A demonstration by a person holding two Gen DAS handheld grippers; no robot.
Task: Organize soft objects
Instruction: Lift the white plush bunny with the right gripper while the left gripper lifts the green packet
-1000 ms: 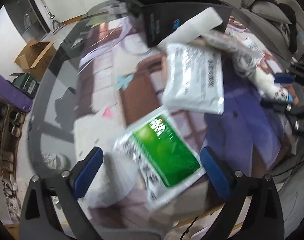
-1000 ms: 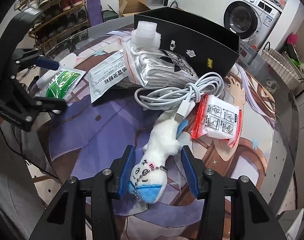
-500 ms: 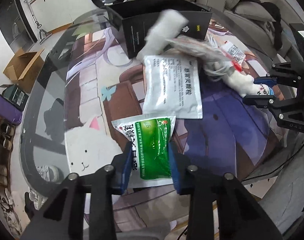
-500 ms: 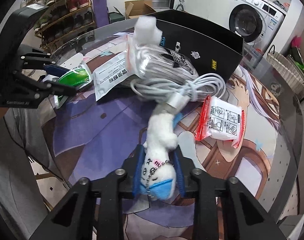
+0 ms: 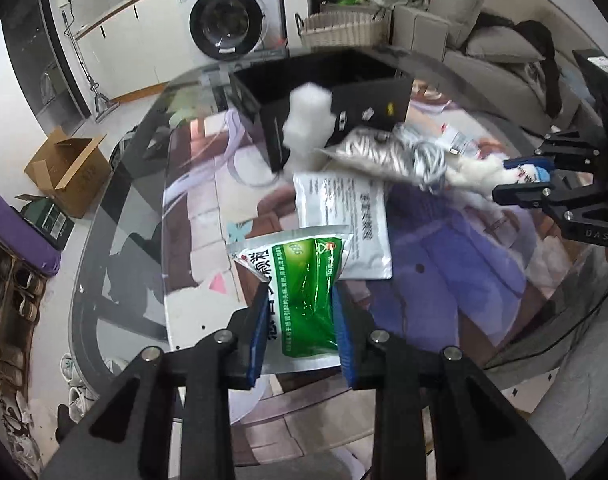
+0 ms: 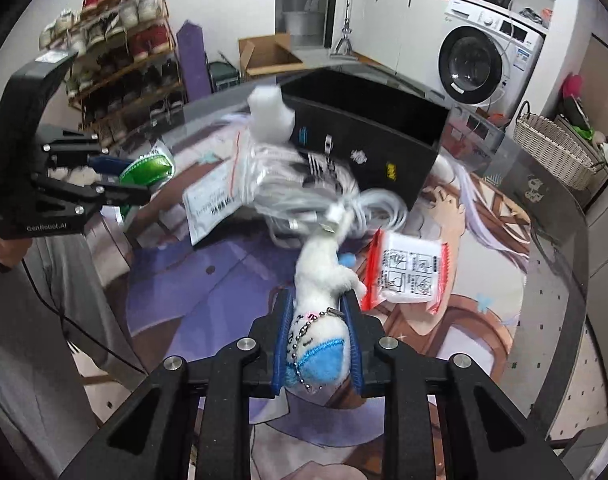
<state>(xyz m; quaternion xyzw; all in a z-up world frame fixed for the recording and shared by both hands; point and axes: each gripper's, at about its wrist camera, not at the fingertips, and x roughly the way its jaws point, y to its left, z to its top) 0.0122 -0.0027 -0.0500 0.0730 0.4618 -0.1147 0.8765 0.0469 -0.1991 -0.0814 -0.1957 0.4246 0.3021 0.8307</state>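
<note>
While open-topped, black box (image 5: 368, 100) dark inside

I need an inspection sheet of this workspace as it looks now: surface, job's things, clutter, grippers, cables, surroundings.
Surface: round glass table over a printed anime mat.
Job's things: green sachet, white plush toy, black box, open at the top.
Clutter: white pouch, red-edged packet, foam block, zip bag.
Grippers: left gripper shut on the sachet; right gripper shut on the plush, jaws just closed further.
Cables: coiled white cable by the box.
Surroundings: washing machine, shoe rack, cardboard box.
</note>
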